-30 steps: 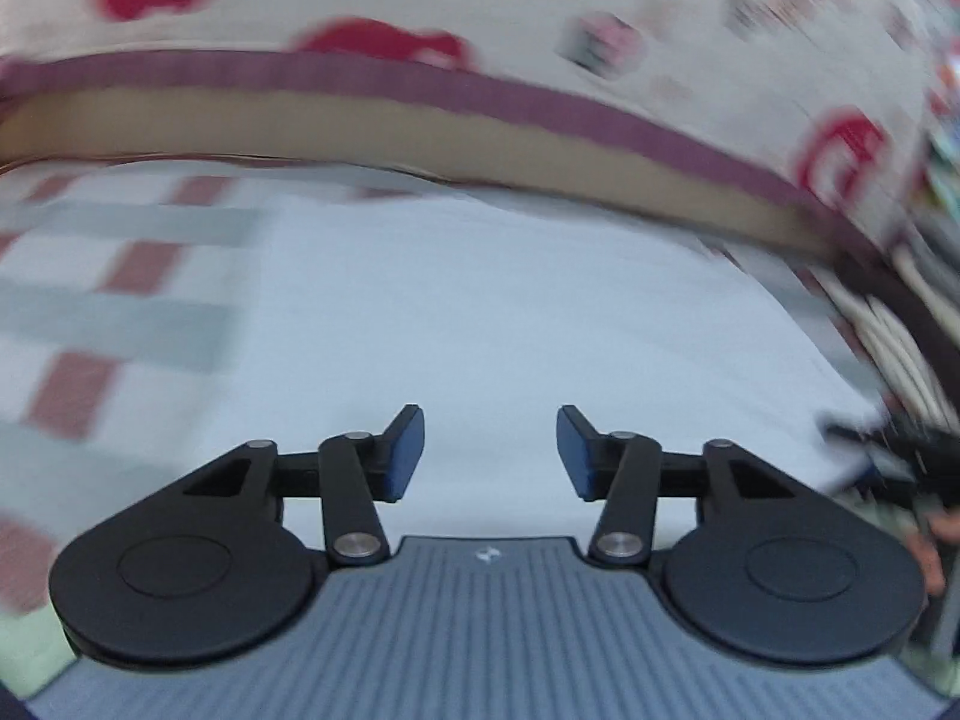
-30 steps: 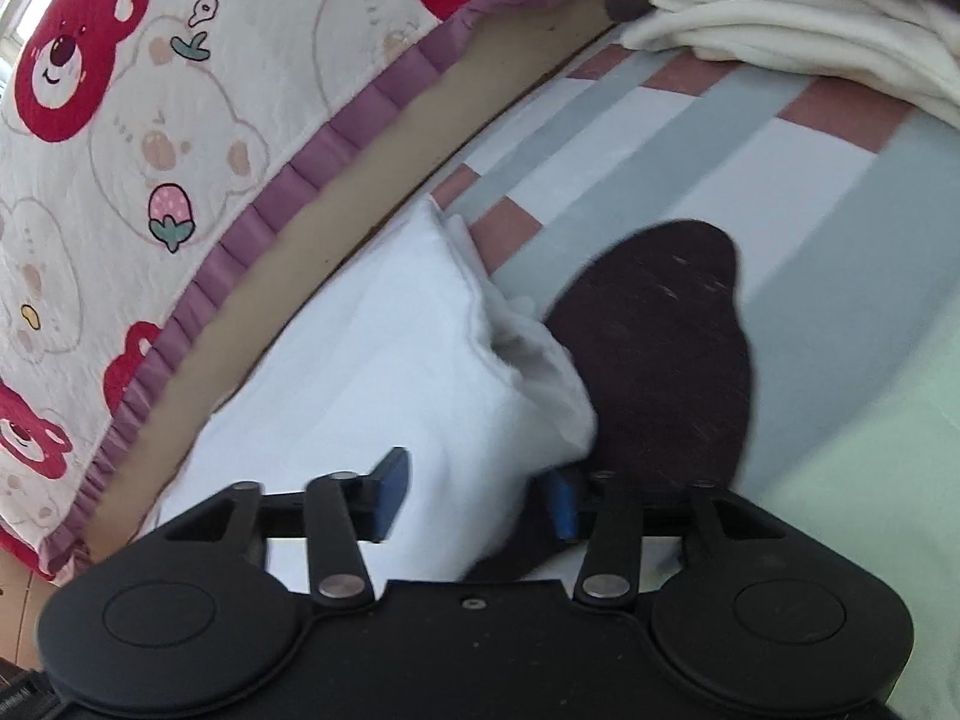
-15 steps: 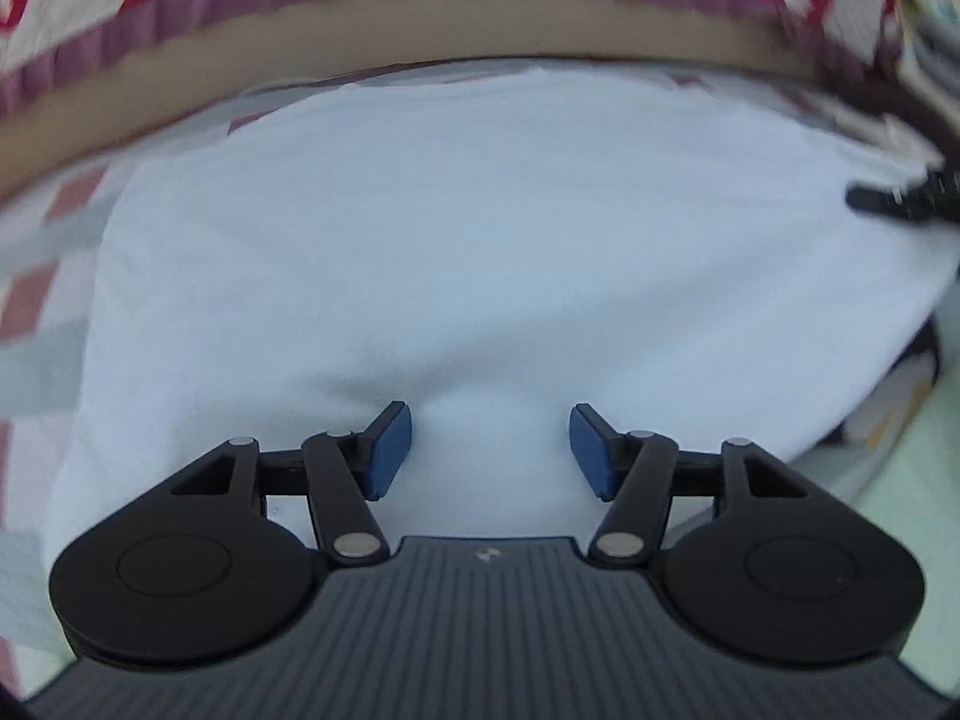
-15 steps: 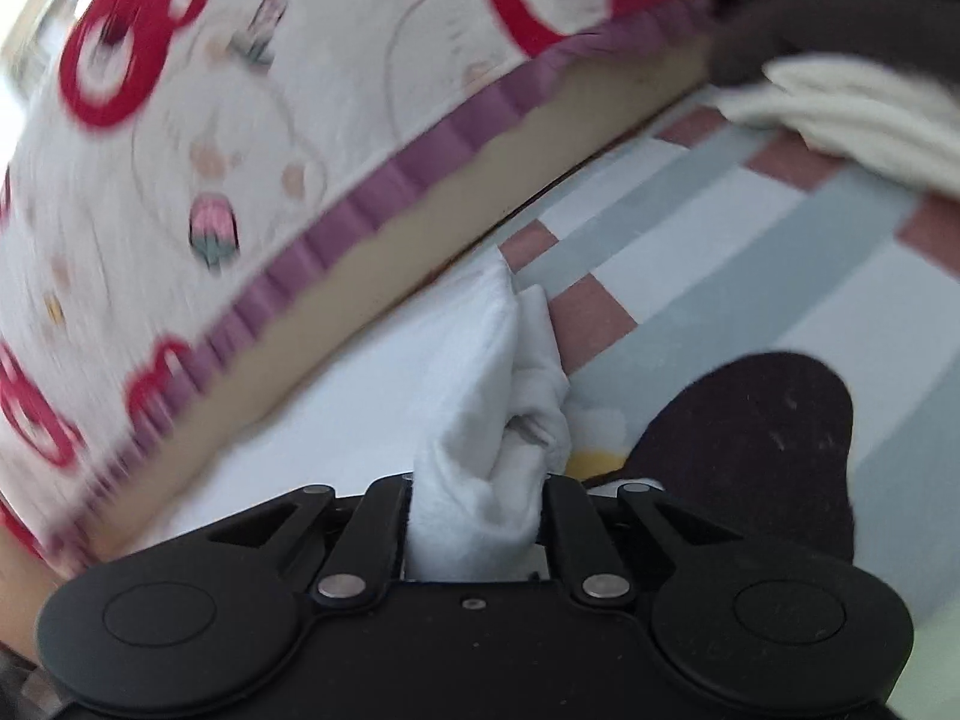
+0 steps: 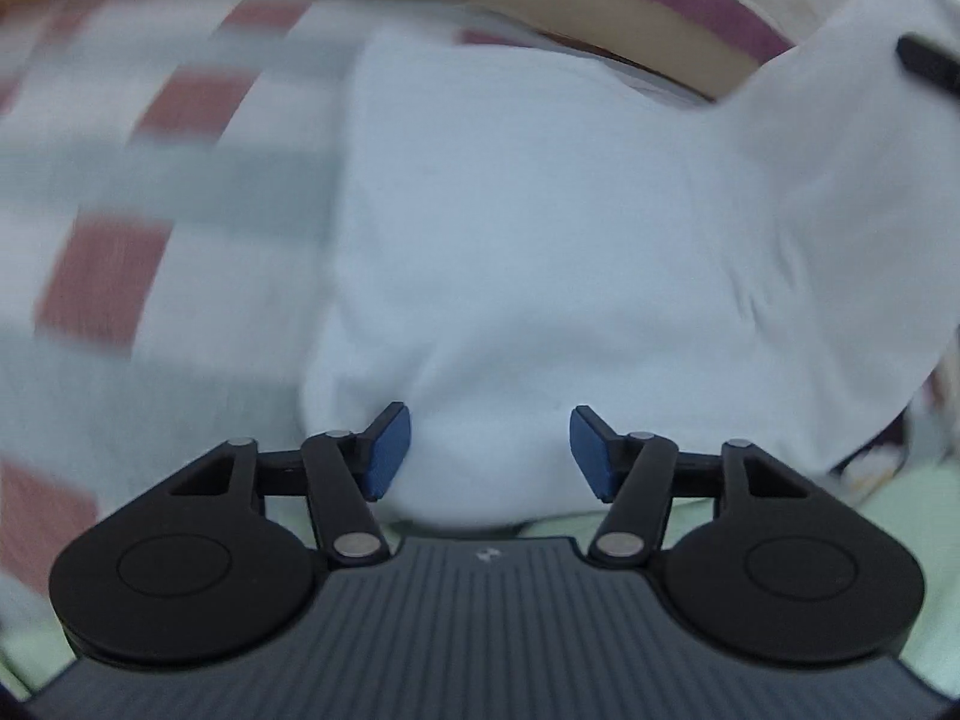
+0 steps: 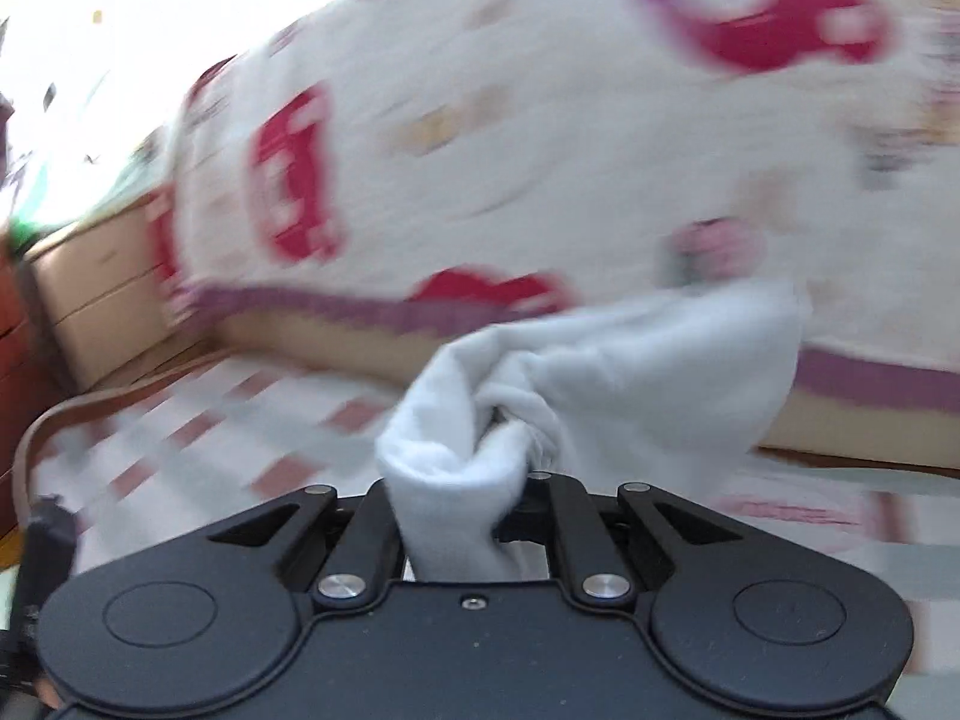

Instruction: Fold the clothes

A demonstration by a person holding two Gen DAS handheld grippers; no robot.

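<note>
A white garment (image 5: 540,228) lies on the striped bedsheet (image 5: 120,192). My left gripper (image 5: 489,450) is open, its blue pads at the garment's near edge with cloth between them, not clamped. My right gripper (image 6: 465,498) is shut on a bunched corner of the white garment (image 6: 600,396) and holds it lifted above the bed. In the left wrist view that corner rises at the upper right, where a black part of the right gripper (image 5: 927,66) shows.
A bear-print quilt with a purple frill (image 6: 540,120) stands behind the garment along a tan bed edge (image 6: 300,336). Wooden drawers (image 6: 102,300) stand at the far left. Pale green fabric (image 5: 900,516) lies near the left gripper.
My right gripper closed on the garment's corner and lifted it, swinging left. My left gripper shifted along the garment's near edge and stays open.
</note>
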